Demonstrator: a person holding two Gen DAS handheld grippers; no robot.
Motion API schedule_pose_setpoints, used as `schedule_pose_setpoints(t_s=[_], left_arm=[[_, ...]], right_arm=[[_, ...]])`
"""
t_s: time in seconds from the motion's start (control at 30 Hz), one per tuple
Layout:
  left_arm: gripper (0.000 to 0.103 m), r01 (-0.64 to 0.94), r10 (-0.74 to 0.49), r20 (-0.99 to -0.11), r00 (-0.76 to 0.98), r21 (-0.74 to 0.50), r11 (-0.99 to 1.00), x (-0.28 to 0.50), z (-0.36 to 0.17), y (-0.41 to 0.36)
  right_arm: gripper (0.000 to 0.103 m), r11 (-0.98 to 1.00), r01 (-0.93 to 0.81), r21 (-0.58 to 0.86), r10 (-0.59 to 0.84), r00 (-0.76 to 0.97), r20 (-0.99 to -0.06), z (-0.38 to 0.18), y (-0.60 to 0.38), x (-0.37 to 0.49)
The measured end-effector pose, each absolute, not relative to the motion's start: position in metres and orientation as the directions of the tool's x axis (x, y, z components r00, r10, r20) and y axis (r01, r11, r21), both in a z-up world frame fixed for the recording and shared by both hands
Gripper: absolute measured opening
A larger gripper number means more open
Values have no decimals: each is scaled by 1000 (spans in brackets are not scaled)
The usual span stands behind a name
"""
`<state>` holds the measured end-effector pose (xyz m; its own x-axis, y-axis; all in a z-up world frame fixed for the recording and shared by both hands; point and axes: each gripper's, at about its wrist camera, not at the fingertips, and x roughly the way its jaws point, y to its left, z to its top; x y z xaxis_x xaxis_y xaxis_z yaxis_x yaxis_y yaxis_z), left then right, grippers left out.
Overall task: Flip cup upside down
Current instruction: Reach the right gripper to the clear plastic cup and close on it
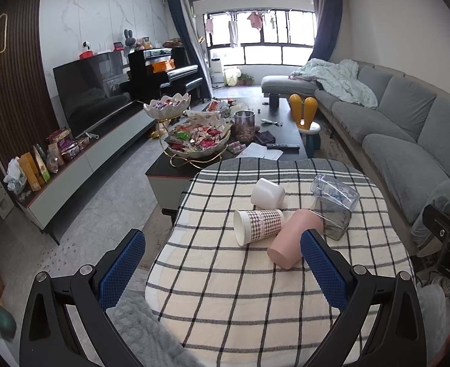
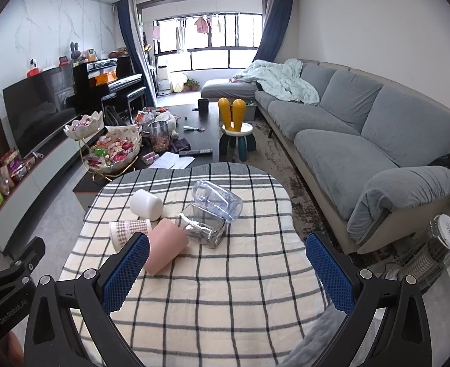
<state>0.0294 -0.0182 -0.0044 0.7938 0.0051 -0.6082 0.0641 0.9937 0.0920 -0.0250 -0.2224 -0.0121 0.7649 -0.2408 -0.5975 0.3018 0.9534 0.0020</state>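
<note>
Several cups lie on their sides on a checked cloth over a small table. A pink cup, a houndstooth paper cup, a white cup, a smoky glass cup and a clear bluish cup lie in a loose cluster. My left gripper is open and empty, just short of the pink cup. My right gripper is open and empty, to the right of the pink cup.
A dark coffee table with snack bowls and a nut jar stands beyond the cloth. A grey sofa runs along the right, a TV unit along the left. A small stool stands by the sofa.
</note>
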Motion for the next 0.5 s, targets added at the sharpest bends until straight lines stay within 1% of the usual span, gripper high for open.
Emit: schedule_pose_setpoints(t_s=[0.13,0.4,0.5], left_arm=[[103,45,24,-629,777,94,995,46,-11,-29],[103,-47,85,-652,753,76,996,86,-20,-51],[103,-60,89,-670,737,67,996,104,-26,-59]], right_arm=[[103,960,279,-14,-227,750,-621,-15,-231,1],[103,985,164,-47,-148,681,-717,-28,-253,64],[103,990,131,-48,-122,647,-752,-34,-263,90]])
